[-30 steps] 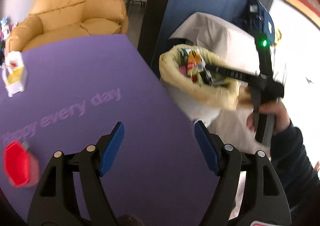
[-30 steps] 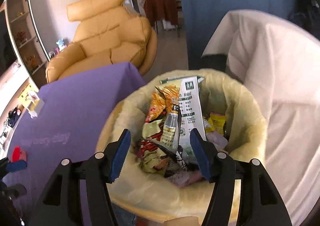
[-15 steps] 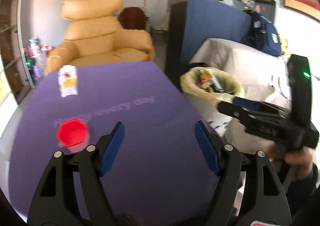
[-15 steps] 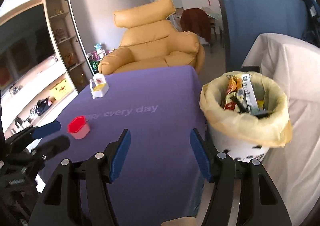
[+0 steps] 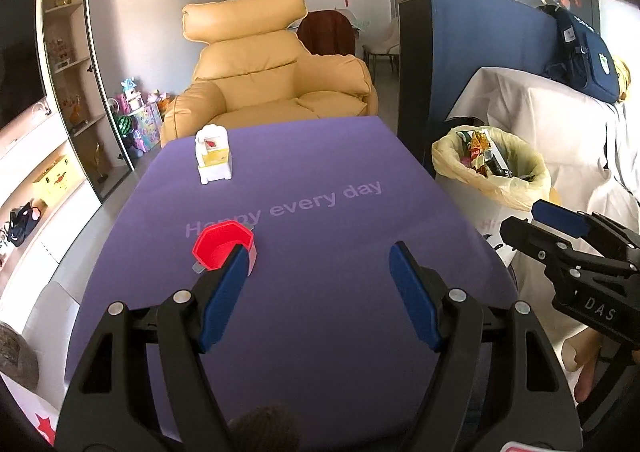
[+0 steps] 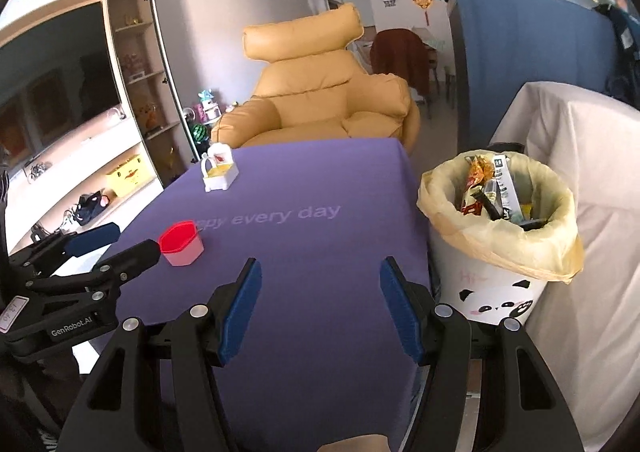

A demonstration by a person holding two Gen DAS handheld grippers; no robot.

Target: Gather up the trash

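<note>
The left gripper (image 5: 318,294) hovers over the near part of the purple table (image 5: 320,352), its blue-padded fingers (image 5: 222,298) spread wide with nothing between them. Just beyond its left fingertip, partly hidden by it, a red cup (image 5: 222,246) sits on the table. Farther ahead and a little to the left of the fingers stands a small white holder (image 5: 214,155) with a yellow front. The right gripper (image 6: 320,306) is also held over the near part of the table (image 6: 320,332), with its fingers (image 6: 240,310) equally far apart and empty. Ahead and to the right of its right finger, off the table's right edge, stands the bin (image 6: 500,240), white with a panda face and lined with a yellow bag; wrappers (image 6: 490,191) stick up from inside it. From the left wrist view the same bin (image 5: 492,167) lies beyond and right of the right finger, past the table edge, and the right gripper (image 5: 560,228) shows at the right, near the bin. In the right wrist view the left gripper (image 6: 116,242) reaches in from the left, its fingertips close beside the cup (image 6: 180,244), which lies ahead and left of the right gripper's left finger. A yellow armchair (image 6: 320,91) stands behind the table's far edge.
</note>
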